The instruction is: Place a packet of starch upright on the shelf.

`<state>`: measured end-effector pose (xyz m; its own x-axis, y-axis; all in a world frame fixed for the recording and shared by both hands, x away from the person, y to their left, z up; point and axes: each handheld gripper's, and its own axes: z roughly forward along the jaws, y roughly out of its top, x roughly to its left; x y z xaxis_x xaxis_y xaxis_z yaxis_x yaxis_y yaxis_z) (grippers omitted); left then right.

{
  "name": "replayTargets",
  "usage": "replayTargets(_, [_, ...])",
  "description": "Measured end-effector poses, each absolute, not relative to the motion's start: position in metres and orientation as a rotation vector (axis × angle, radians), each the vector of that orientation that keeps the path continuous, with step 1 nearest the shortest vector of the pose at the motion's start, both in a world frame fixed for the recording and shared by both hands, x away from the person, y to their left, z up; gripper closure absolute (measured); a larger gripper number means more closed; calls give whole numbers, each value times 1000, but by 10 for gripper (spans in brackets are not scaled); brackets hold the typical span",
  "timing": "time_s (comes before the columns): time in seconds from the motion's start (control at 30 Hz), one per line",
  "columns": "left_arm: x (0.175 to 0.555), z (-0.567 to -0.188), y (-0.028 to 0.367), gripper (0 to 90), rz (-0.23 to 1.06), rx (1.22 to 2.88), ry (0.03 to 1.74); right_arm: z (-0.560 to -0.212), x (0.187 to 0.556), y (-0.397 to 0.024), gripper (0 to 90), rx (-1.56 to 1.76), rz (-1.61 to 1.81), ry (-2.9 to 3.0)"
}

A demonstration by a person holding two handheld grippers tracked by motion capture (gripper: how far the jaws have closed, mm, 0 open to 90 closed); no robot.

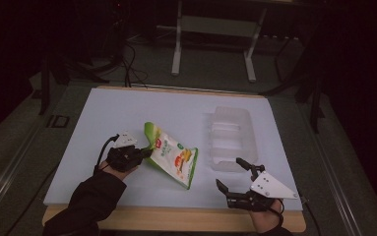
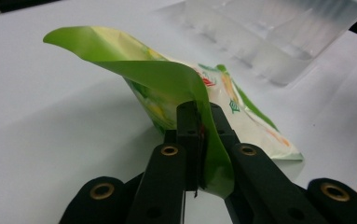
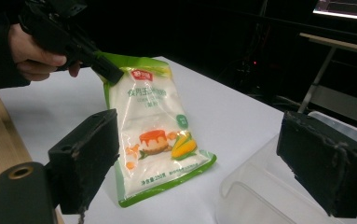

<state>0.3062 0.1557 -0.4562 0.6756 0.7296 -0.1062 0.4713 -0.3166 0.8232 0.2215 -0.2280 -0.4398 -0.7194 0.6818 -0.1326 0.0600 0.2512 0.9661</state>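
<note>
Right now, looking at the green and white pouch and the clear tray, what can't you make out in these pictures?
- Pouch print: small in the high view; blurred in the left gripper view.
- Pouch edge: pinched between the left gripper fingers, which cover it.
- Clear tray inside: too faint in the high view; the right gripper fingers and the frame's edge cut it off in the right gripper view.

Green-edged white pouch [image 1: 172,155] with cake-and-corn print, clear plastic tray [image 1: 231,137], white table [image 1: 127,118], black jaws.
</note>
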Motion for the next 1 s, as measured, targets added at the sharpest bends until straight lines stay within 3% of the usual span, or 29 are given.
replayTargets(1.0, [309, -400, 128, 887, 467, 2007, 684, -439, 225, -232, 143, 691, 1495, 1984])
